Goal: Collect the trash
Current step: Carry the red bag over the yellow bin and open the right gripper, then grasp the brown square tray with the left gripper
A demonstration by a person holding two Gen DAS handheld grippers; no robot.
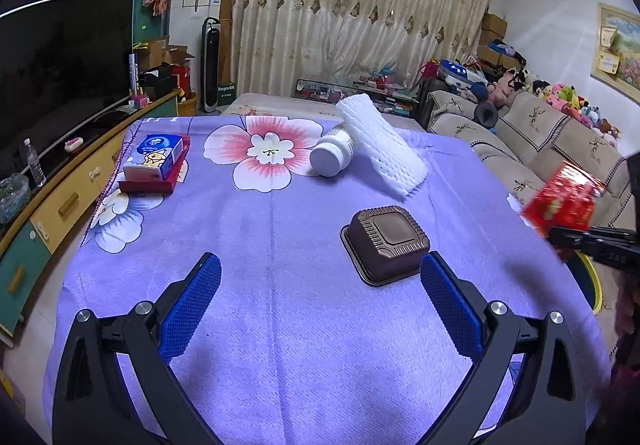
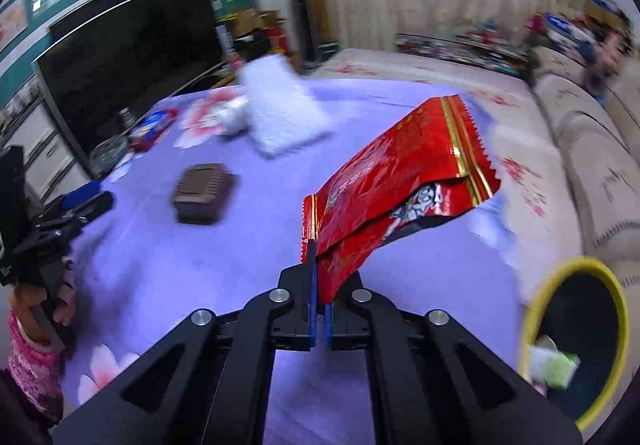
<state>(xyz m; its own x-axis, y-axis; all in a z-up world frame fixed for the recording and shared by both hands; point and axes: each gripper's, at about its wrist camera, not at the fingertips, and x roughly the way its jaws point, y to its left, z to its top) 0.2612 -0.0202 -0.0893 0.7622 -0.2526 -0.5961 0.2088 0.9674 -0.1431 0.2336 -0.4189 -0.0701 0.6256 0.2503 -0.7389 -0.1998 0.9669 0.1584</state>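
Observation:
My right gripper is shut on the corner of an empty red foil snack bag, lifted above the purple flowered tablecloth. The same red bag shows blurred at the right edge of the left wrist view, clamped by the dark right gripper. My left gripper hangs open over the cloth, nothing between its blue pads. A brown square plastic tray, upside down, lies just beyond its right finger. Farther off lie a white bottle on its side and a white foam net sleeve.
A yellow-rimmed bin with some trash inside stands off the table's right side. A tissue pack on a red box sits at the far left of the cloth. A sofa runs along the right, a TV cabinet along the left.

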